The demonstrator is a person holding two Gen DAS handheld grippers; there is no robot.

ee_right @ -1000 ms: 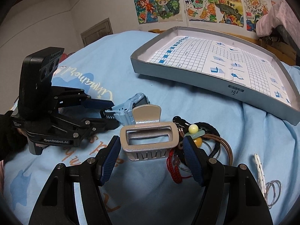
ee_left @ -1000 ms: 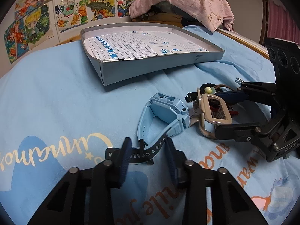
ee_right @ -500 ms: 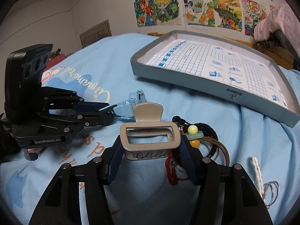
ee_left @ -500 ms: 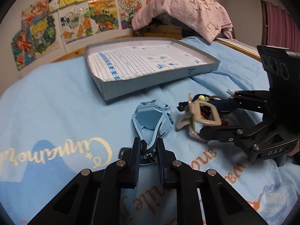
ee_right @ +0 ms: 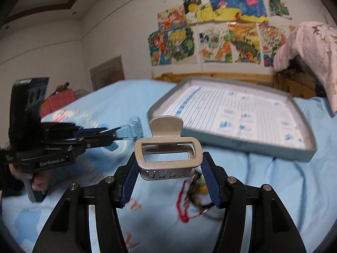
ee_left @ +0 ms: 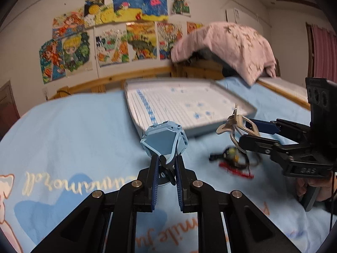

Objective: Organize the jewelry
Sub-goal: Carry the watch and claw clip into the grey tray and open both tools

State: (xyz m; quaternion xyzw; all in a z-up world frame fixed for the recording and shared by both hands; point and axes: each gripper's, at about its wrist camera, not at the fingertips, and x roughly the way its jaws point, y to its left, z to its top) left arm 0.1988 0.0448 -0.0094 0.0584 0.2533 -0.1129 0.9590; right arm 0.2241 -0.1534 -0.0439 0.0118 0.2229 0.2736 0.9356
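My left gripper (ee_left: pixel 166 164) is shut on the strap of a light blue watch (ee_left: pixel 165 140) and holds it above the blue bedsheet; the watch also shows in the right wrist view (ee_right: pixel 131 131). My right gripper (ee_right: pixel 168 166) is shut on a silver hair claw clip (ee_right: pixel 167 155) and holds it in the air; the clip also shows in the left wrist view (ee_left: pixel 237 125). A grey tray (ee_left: pixel 242 107) lined with grid paper lies farther back on the bed. It also shows in the right wrist view (ee_right: pixel 303 156).
A tangle of bracelets and hair ties (ee_left: pixel 233 158) with a red cord lies on the sheet below the clip, also in the right wrist view (ee_right: pixel 195 191). A pink blanket (ee_left: pixel 227 44) drapes over a wooden headboard (ee_left: pixel 109 80) behind the tray.
My left gripper closed on the watch strap and lifted the watch off the sheet. My right gripper closed on the claw clip and raised it. Both moved up toward the tray.
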